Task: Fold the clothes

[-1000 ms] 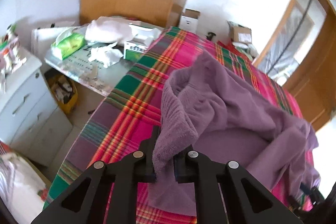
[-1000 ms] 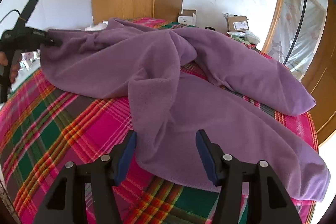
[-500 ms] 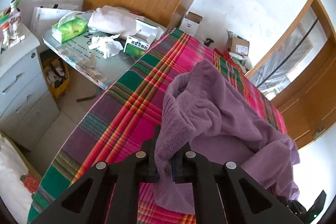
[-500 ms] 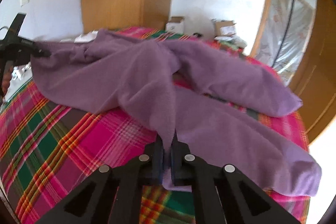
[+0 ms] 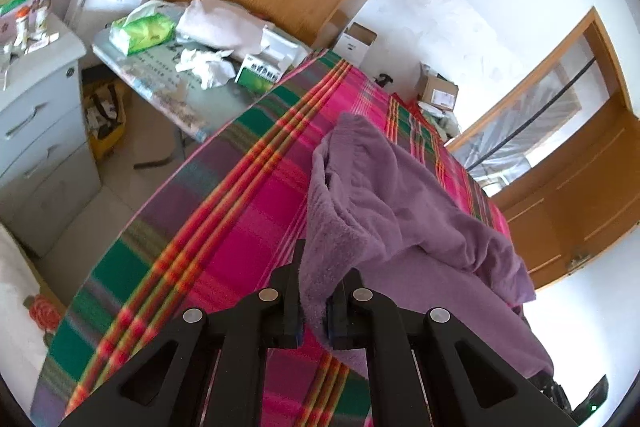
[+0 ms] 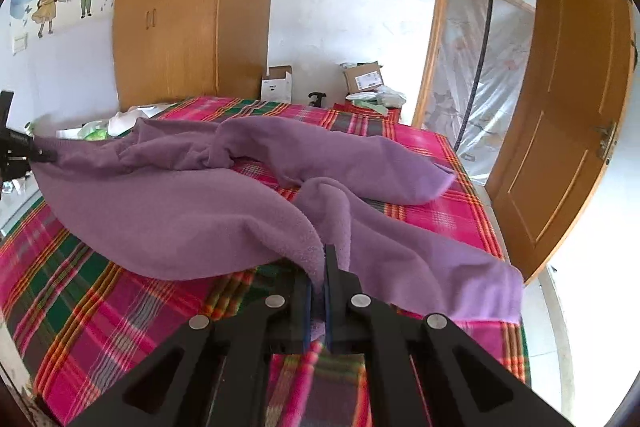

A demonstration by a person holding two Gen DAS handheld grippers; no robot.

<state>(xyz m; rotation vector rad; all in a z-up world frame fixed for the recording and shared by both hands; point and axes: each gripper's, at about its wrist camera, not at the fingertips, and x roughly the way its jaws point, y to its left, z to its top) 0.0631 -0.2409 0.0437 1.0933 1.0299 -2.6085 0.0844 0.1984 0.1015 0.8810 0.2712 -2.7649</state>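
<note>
The garment [image 6: 224,211] lies across the bed [image 6: 80,299], sleeves trailing toward two o'clock. At ten o'clock, beside the bed, stands a tabletop [image 5: 168,87] carrying tissues [image 5: 142,31]; boxes [image 6: 362,77] sit behind the bed.

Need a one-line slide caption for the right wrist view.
Right hand-held gripper shut on purple fleece garment, lifting its edge off the plaid bedspread.

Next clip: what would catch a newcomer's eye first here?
A purple fleece garment sprawls across the bright pink-and-green plaid bedspread, pinched at one edge by the right claw and at another by the left claw. A cluttered side table stands beside the bed.
</note>
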